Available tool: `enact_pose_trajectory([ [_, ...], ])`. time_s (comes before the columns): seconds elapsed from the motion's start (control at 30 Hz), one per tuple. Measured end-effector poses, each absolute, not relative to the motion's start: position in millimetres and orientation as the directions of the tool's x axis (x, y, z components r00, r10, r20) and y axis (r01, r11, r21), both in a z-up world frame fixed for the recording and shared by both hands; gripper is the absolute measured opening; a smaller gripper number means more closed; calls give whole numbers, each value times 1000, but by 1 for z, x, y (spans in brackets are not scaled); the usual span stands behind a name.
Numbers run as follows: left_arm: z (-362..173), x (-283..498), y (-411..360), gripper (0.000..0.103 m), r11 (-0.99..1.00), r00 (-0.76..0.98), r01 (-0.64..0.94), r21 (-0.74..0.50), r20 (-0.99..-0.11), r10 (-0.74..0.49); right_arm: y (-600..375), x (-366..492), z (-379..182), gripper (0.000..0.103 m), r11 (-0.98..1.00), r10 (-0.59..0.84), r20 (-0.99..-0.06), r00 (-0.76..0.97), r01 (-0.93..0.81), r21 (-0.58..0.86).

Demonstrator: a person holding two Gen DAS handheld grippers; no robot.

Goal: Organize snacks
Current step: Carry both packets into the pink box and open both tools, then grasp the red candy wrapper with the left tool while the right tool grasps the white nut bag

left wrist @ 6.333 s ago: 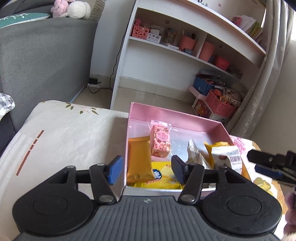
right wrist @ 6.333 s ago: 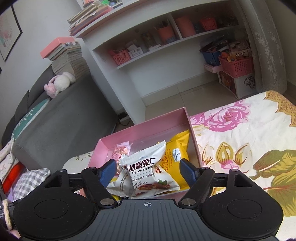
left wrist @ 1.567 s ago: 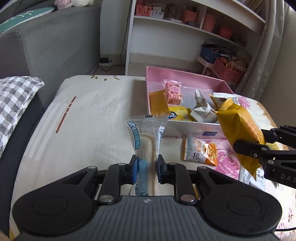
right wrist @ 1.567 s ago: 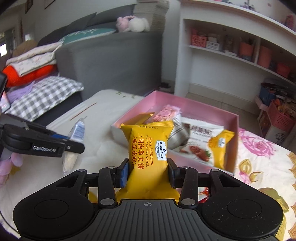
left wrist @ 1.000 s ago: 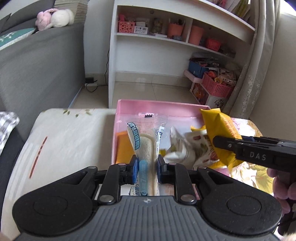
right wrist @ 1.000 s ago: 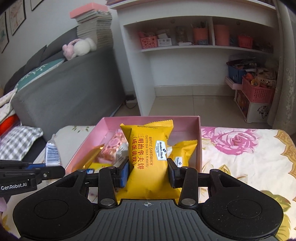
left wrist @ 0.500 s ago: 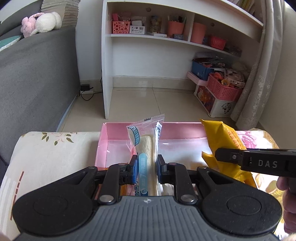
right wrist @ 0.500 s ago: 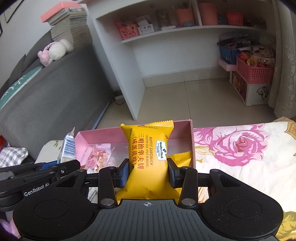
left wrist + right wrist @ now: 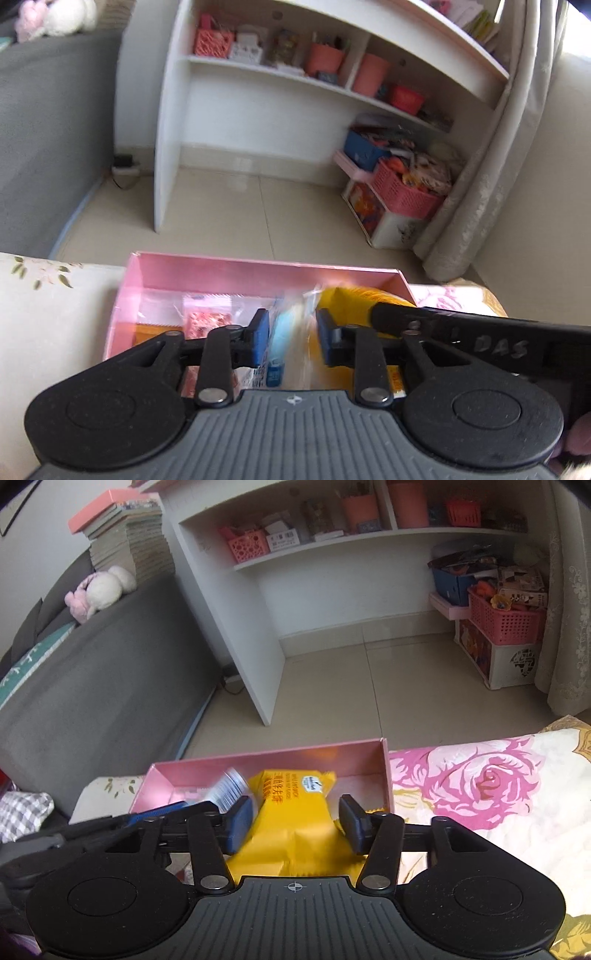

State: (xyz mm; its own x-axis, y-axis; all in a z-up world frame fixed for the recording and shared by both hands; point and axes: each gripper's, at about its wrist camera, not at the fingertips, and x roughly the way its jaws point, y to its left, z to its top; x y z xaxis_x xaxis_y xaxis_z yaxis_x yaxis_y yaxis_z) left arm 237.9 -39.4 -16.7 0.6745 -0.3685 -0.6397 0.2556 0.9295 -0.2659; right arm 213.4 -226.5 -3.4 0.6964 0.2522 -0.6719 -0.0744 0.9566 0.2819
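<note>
Left wrist view: the left gripper (image 9: 291,336) has let go — half a second ago its pads pinched the clear blue-printed snack packet (image 9: 277,341) tight; now the jaws are opening, and the packet sits blurred in the gap, apparently dropping into the pink box (image 9: 258,273). The right wrist view tells the same story: the right gripper (image 9: 295,821) was clamped on the yellow waffle packet (image 9: 291,812), and now its jaws are opening, with the packet slumped forward between the pads, its top tipped toward the box's far wall. Both snacks are thus being released over the box, so this pair looks as good as stowed.

Motion blur smears the blue packet, so whether it touches either pad is hard to say. The grippers' bodies hide the near half of the box and most of what lies in it — only a pink-wrapped snack (image 9: 205,319) shows clearly.
</note>
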Motion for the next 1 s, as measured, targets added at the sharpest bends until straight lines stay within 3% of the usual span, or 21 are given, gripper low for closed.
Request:
enact_pose_trajectory([
  [0.13,-14,232,-36,37,934,677,260,-245,-643,-357,-230,208,3,63,956,254,-660,707,-80,282],
  [0.2,-11,229,-36,44,936,678,261,-236,-645,-352,-230,204,7,65,959,249,-660,709,-83,273],
  [1.0,17,139,-15,87,936,665,338,-103,-678,-314,-218,101,60,88,966,252,-637,729,-151,210],
])
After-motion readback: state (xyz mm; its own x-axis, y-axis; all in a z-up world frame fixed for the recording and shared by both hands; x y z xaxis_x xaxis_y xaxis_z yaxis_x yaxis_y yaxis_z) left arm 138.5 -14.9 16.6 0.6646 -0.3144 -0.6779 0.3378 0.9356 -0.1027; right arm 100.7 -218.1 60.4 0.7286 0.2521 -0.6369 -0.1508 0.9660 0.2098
